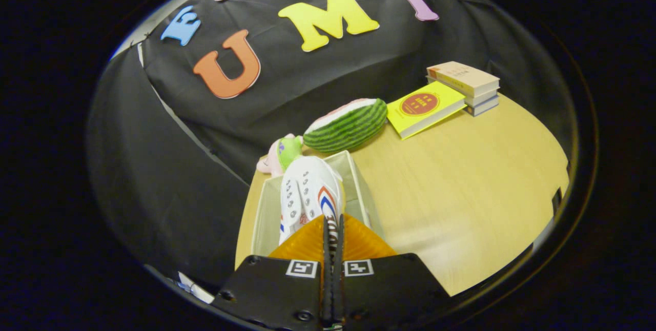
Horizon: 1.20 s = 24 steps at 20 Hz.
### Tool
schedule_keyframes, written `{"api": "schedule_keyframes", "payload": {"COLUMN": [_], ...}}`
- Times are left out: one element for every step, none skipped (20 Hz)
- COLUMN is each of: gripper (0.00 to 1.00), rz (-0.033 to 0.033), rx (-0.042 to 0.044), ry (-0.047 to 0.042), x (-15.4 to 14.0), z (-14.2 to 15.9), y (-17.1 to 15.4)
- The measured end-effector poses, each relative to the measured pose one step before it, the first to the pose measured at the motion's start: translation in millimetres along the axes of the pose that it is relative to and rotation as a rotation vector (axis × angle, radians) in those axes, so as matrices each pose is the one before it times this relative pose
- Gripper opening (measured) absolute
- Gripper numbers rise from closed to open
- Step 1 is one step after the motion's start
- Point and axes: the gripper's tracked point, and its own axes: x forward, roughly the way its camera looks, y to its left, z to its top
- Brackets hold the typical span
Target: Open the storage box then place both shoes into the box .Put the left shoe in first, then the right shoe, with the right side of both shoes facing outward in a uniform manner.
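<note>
Gripper [332, 228] has its two orange fingers pressed almost together, pinching a thin part of the white shoe [307, 192] at its near end; the exact part gripped is hidden by the fingers. The shoe, white with red and blue stripes, hangs or rests toe-away inside the open storage box [359, 187], a pale fabric box on the wooden table [461, 192]. Whether the sole touches the box floor cannot be told.

Beyond the box: a watermelon toy [348, 123] and a small plush toy [279, 157], both just past the far rim. Books [451, 95] lie further right, well apart.

Judgement: the step is setting this shoe down. To do it well, the holder should lower it until it settles flat, keep it against one wall so room stays for the second shoe, check the striped side faces outward, then part the fingers and lift straight up without dragging the shoe.
</note>
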Motion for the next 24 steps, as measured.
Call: {"api": "schedule_keyframes", "payload": {"gripper": [0.06,0.06,0.05,0.30,0.55,0.79,1.00,1.00,1.00,1.00,1.00,1.00,1.00,1.00,1.00,1.00,1.00,1.00,1.00,1.00,1.00,1.00,1.00,1.00], "rz": [-0.00736,-0.00887,-0.00448,-0.01995,-0.02432,-0.01000,-0.00175,-0.00716,-0.00291,-0.00170,-0.00318,-0.00098,-0.00626,0.00145,0.01106,0.01020,0.01011,-0.01297,-0.01696,-0.01007,-0.01043,-0.01100,-0.00316,0.00636], "rx": [-0.00530,0.00401,-0.00154,-0.01605,-0.02943,-0.03748,-0.02634,-0.01239,0.00092,-0.00169,-0.00560,-0.01163,-0.01806,-0.01755,-0.02320,-0.02579,-0.02470,-0.02510,-0.01849,-0.01144,-0.01506,-0.01793,-0.01611,-0.01498], "ry": [0.00531,0.00890,0.00076,-0.03261,-0.03745,-0.03083,-0.01875,-0.01314,-0.02285,-0.02204,-0.02736,-0.02935,-0.02514,-0.02700,-0.02571,-0.02335,-0.02964,-0.03182,-0.03271,-0.03527,-0.02740,-0.02423,-0.02361,-0.02057], "x": [3.57,3.83,1.47,-1.07,-3.33,-1.82,-4.21,-5.71,3.82,-5.09,-6.29,-7.85,-6.58,-7.63,-7.02,-7.64,-7.30,-19.41,-7.43,-6.41,-9.50,-9.70,-10.81,-9.48], "z": [-4.82,-5.24,-0.63,3.78,8.44,8.89,5.26,3.52,8.69,7.33,8.59,8.38,8.19,7.44,7.48,6.38,7.94,6.13,7.07,5.19,6.22,4.49,4.71,4.08], "y": [-1.52,-1.57,-2.98,-4.58,-5.97,-5.56,-1.57,-3.71,-7.84,-3.03,-5.12,-3.17,-3.68,-0.65,1.66,1.35,1.28,2.32,-5.28,-2.08,-2.48,-2.46,-1.27,1.02]}}
